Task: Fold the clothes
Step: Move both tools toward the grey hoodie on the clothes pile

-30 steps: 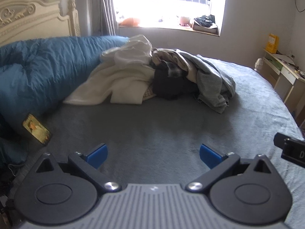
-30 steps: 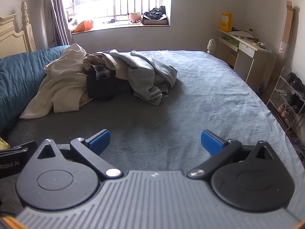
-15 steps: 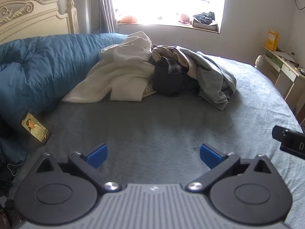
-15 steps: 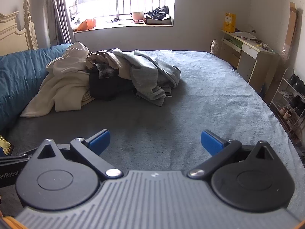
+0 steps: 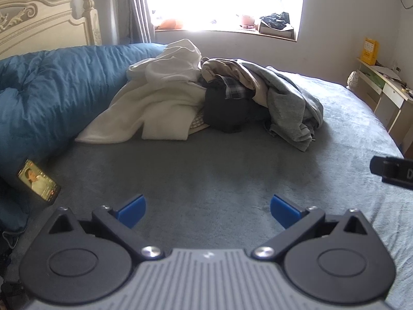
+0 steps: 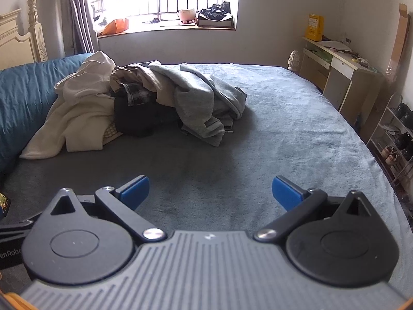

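Note:
A heap of clothes lies at the far middle of the grey bed [image 5: 219, 180]: a cream garment [image 5: 155, 103] on the left, a black one [image 5: 227, 111] with a plaid piece in the middle, a grey hoodie [image 5: 289, 103] on the right. The right wrist view shows the same cream garment [image 6: 77, 108], black one [image 6: 134, 116] and grey hoodie [image 6: 201, 103]. My left gripper [image 5: 207, 211] is open and empty above the bare bed, well short of the heap. My right gripper [image 6: 210, 193] is open and empty too, beside it.
A blue duvet [image 5: 51, 90] is bunched along the left. A lit phone [image 5: 38, 184] lies by it. A cream headboard [image 5: 38, 23] stands at the far left. A desk [image 6: 340, 77] and a shoe rack [image 6: 395, 139] stand right of the bed. The windowsill [image 6: 167, 25] holds clutter.
Both grippers have moved forward and risen slightly toward the heap, which now looks nearer. Both stay open.

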The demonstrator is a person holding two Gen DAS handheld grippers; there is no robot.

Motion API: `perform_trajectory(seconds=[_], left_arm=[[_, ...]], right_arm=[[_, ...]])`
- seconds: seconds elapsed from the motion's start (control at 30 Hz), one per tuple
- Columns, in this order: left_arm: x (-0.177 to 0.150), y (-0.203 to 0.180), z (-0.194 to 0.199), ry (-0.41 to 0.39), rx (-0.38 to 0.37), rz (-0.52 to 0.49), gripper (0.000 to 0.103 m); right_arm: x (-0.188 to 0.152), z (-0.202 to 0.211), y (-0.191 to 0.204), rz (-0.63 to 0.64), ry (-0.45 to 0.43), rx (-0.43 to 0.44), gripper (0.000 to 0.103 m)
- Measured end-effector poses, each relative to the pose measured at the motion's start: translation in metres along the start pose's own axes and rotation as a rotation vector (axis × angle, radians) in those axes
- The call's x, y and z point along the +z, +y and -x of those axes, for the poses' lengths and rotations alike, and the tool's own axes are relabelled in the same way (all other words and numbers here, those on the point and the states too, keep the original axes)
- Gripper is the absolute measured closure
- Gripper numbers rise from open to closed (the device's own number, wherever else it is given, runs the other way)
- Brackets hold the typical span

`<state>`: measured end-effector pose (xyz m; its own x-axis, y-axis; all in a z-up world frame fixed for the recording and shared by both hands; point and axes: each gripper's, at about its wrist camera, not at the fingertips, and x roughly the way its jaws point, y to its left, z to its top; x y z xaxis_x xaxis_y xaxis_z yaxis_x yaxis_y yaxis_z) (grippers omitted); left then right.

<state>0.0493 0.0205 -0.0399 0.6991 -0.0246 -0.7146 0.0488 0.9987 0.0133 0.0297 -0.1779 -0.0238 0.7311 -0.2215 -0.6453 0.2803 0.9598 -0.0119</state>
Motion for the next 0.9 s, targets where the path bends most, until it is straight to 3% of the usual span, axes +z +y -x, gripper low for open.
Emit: perform_trajectory(seconds=[0.5, 0.7, 0.9], left_arm=[[0.058, -0.045, -0.121, 0.001, -0.058, -0.035, 0.0], [0.072, -0.075, -0.181, 0.01, -0.047, -0.127, 0.0], [0.089, -0.097, -0.234, 0.001, -0.102, -0.178, 0.001]], right_arm=[[0.052, -0.122, -0.004, 0.032, 0.076, -0.006, 0.001], [0.067, -0.179, -0.015, -0.001, 0.054, 0.054, 0.001], [0.085, -0.227, -0.025, -0.003, -0.004, 0.101, 0.001]])
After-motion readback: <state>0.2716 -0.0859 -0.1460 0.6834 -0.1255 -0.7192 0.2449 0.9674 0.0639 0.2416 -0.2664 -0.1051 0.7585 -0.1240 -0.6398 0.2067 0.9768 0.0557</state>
